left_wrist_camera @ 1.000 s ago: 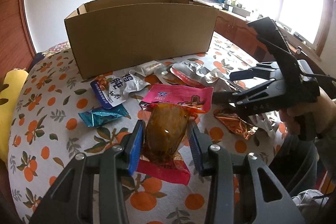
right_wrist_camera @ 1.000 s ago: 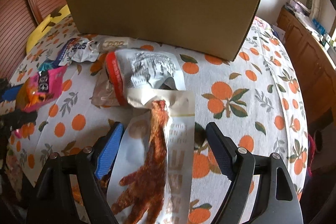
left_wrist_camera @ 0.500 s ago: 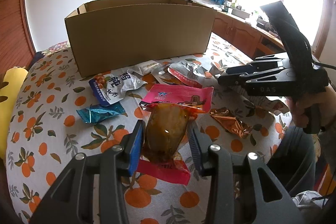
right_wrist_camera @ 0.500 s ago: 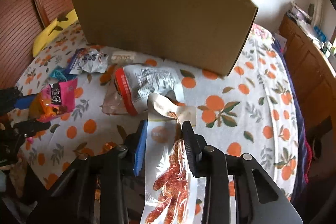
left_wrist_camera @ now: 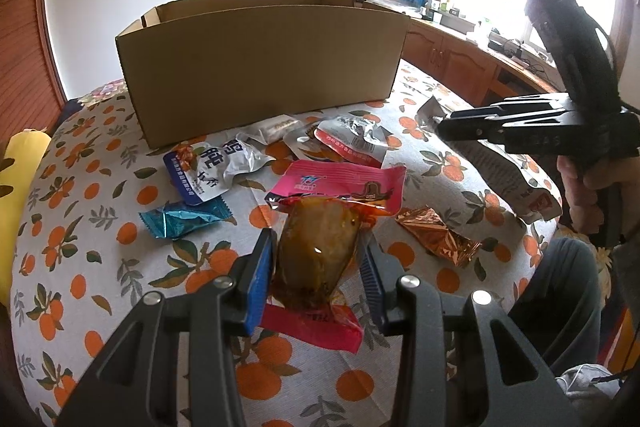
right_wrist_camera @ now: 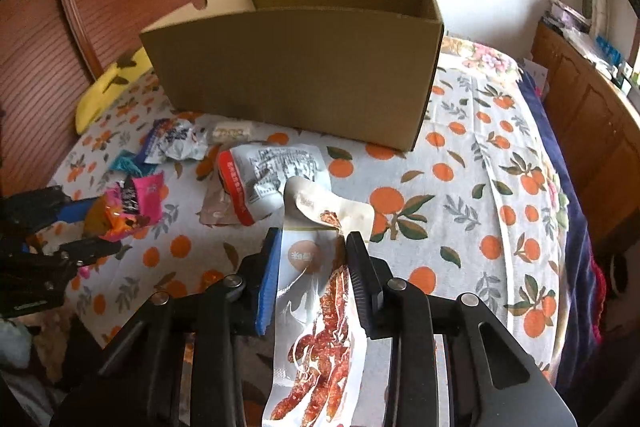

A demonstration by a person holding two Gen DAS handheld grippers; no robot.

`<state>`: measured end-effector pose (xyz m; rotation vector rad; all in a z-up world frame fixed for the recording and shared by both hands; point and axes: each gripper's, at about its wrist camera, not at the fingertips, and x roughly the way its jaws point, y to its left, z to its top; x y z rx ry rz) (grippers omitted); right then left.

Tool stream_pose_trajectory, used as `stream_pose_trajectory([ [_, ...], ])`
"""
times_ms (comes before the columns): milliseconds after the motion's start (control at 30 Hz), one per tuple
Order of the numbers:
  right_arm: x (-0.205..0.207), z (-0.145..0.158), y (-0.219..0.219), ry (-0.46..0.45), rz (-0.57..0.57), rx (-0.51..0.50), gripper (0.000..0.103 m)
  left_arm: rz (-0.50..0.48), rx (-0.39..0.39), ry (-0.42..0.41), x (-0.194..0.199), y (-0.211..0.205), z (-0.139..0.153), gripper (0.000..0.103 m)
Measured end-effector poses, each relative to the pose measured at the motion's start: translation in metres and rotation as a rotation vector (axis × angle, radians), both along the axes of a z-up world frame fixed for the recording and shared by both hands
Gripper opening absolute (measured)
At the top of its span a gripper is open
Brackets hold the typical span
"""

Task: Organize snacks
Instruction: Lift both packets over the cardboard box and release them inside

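So, both grippers are holding snacks over the bed, w/ the box (left_wrist_camera: 260, 67) standing open-topped at the far side.

Left gripper (left_wrist_camera: 320, 267): jaws clamped on a brown pouch (left_wrist_camera: 316, 251), pads pressing both sides, held above the orange-print sheet (left_wrist_camera: 80, 287).

Right gripper (right_wrist_camera: 312, 279): jaws have just been closing and now pinch a white pouch (right_wrist_camera: 316, 307) w/ red strips; top end curls fwd, bottom hangs under the fingers.

Loose on the sheet btwn grippers and box: pink pack (left_wrist_camera: 340, 183), blue-white pack (left_wrist_camera: 208, 167), teal wrapper (left_wrist_camera: 180, 219), copper wrapper (left_wrist_camera: 436, 235), red-edged silver pack (right_wrist_camera: 272, 175), small white bar (right_wrist_camera: 232, 133). Silver pack lies just beyond the white pouch's tip.
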<state>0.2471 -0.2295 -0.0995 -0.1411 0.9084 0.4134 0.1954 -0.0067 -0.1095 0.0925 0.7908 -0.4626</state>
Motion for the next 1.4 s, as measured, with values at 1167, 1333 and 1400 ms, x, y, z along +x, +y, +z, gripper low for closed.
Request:
stream_pose_trajectory([
  [1167,-0.053,0.063,-0.001,-0.308,0.004,0.026,0.031,0.009,-0.023,-0.016,0.002,-0.004,0.009,0.04],
  [1333,-0.054,0.074,-0.003,-0.332,0.007,0.035,0.031,0.013,-0.041,-0.043,0.001,-0.001,0.023,0.04],
  [1400,-0.053,0.08,-0.002,-0.346,0.012,0.034,0.031,0.012,-0.053,-0.062,0.003,0.0,0.035,0.04],
])
